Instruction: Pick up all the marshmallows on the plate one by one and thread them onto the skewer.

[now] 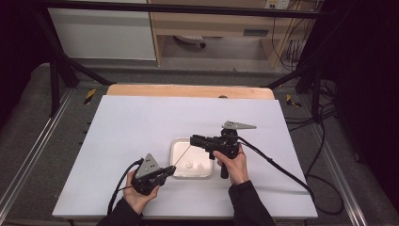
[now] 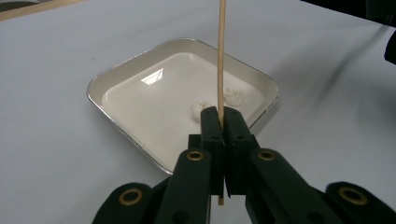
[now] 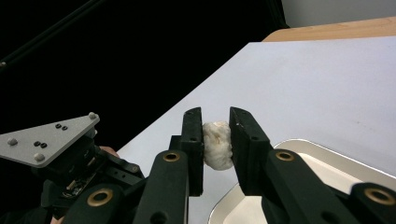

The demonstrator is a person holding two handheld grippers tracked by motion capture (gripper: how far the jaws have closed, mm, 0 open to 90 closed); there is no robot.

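Observation:
A shallow white tray sits on the white tabletop, with two small white lumps in its near part. My left gripper is at the tray's near left corner, shut on a thin wooden skewer that slants up over the tray. In the left gripper view the skewer rises straight from the closed jaws of the left gripper, above the tray and the lumps. My right gripper hovers over the tray's far edge. In the right gripper view the right gripper is shut on a white lump.
The white board covers a wooden table. Cables trail from both grippers toward the near and right edges. A black frame and aluminium rails surround the table. The left gripper's grey plate is seen from the right gripper.

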